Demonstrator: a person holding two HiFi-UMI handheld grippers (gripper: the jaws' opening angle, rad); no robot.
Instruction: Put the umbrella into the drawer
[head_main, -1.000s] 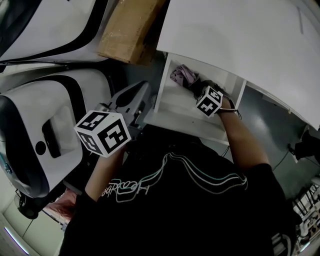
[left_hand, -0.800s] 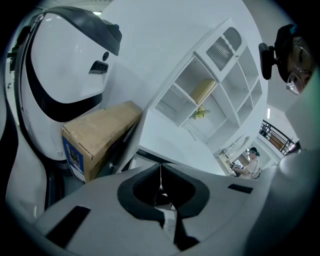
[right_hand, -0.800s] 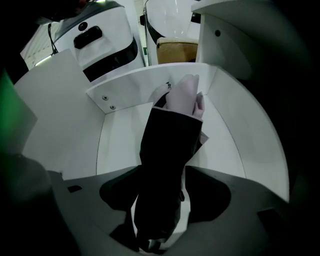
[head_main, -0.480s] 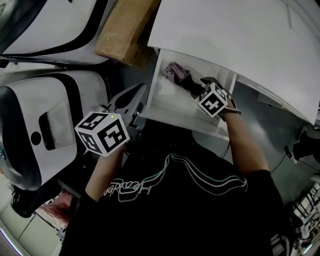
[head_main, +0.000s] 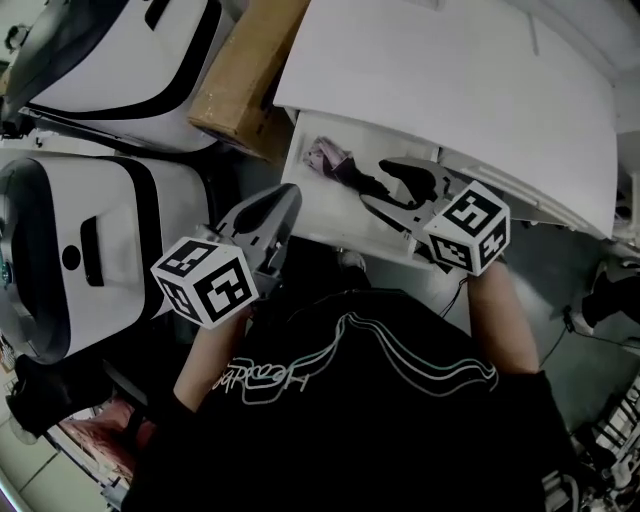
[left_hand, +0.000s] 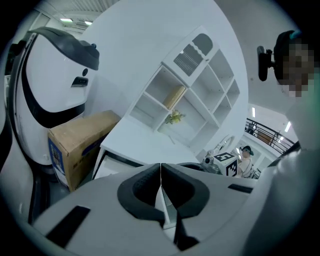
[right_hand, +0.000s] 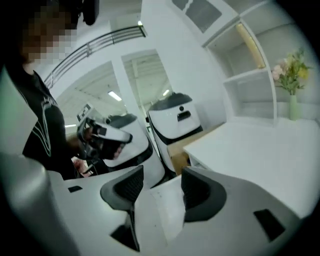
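A folded pinkish umbrella (head_main: 326, 157) with a dark strap lies at the back left of the open white drawer (head_main: 325, 218), under the white cabinet top (head_main: 430, 90). My right gripper (head_main: 385, 188) hovers above the drawer, just right of the umbrella and apart from it. Its jaws are open and the right gripper view shows nothing between them (right_hand: 159, 187). My left gripper (head_main: 275, 205) is left of the drawer front, shut and empty; in its own view the pads meet (left_hand: 160, 176), with the drawer (left_hand: 107, 162) beyond.
A cardboard box (head_main: 245, 70) stands against the cabinet's left side. Two large white-and-black machines (head_main: 90, 240) (head_main: 120, 50) fill the left. A white shelf unit with yellow flowers (left_hand: 175, 117) rises behind the cabinet top. The person's dark shirt (head_main: 360, 400) covers the lower middle.
My right gripper has lifted up out of the drawer and away from the umbrella, which stays inside. The left gripper has risen a little towards the drawer front.
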